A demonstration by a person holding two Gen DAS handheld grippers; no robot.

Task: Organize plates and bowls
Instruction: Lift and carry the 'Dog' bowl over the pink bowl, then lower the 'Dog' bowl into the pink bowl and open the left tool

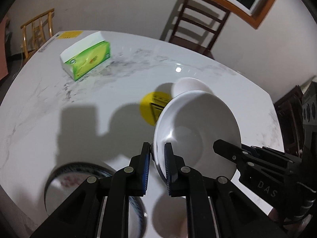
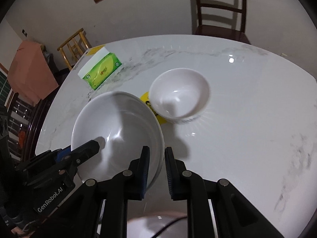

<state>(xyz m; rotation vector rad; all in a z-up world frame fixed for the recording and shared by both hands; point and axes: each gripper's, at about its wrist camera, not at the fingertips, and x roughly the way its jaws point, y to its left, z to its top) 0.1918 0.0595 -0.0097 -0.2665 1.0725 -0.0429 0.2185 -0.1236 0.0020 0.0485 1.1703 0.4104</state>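
Between both tools' fingers, pinched at opposite rims by left tool (image 1: pixel 157 168) and right tool (image 2: pixel 157 168), tilted white bowl (image 2: pixel 118 130) aloft over tabletop (image 2: pixel 247 119), likely mid-stacking; next, lowering squarely into second bowl (image 2: pixel 179 94) just ahead, then spreading.

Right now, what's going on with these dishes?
Both grippers grip one white plate by opposite rims above the marble table: the left gripper and the right gripper. A white bowl sits just beyond it, partly over a yellow sticker. A patterned plate lies near the left gripper.
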